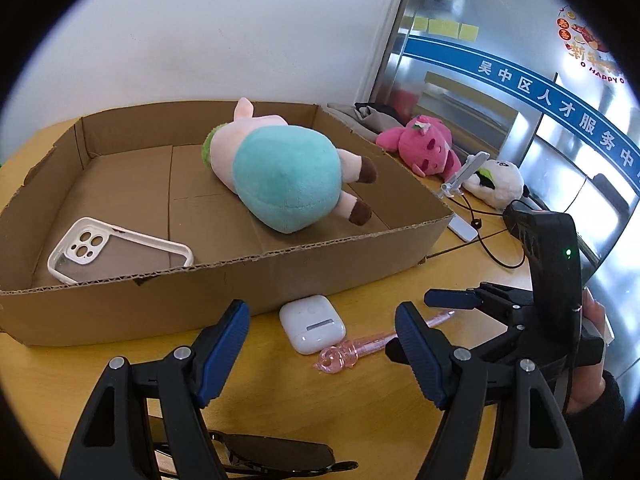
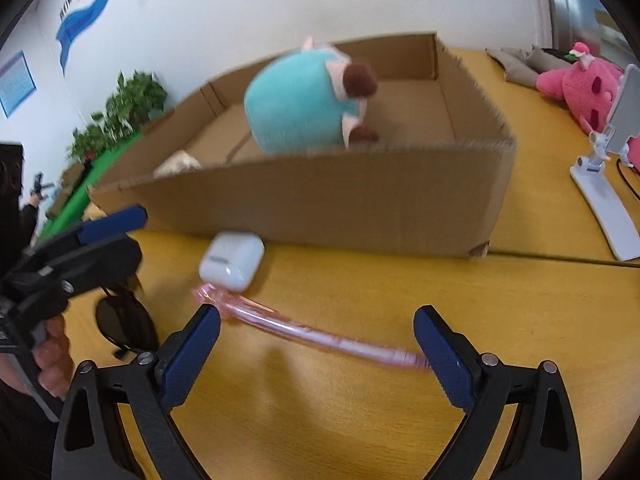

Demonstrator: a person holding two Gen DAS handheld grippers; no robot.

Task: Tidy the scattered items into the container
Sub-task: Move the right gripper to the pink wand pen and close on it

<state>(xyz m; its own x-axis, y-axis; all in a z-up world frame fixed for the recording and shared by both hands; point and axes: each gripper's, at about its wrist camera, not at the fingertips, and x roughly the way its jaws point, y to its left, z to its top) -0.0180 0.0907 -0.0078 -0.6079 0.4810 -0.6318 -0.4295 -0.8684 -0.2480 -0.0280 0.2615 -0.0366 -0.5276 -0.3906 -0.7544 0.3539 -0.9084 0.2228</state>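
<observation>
On the yellow worktop [image 1: 380,420], just before the cardboard box [image 1: 240,280], lie a white earbud case [image 1: 312,324], a pink pen [image 1: 360,344] touching it, and dark sunglasses [image 2: 124,320]. Both the left gripper [image 1: 320,344] and right gripper [image 2: 316,344] hang over them with fingers wide and empty, probably lining up a pick each. Already boxed are a teal plush [image 1: 284,184] and a phone case [image 1: 120,252]. Beyond the box's high near wall lie a pink plush [image 1: 424,144] and a phone stand [image 2: 612,184], well apart.
</observation>
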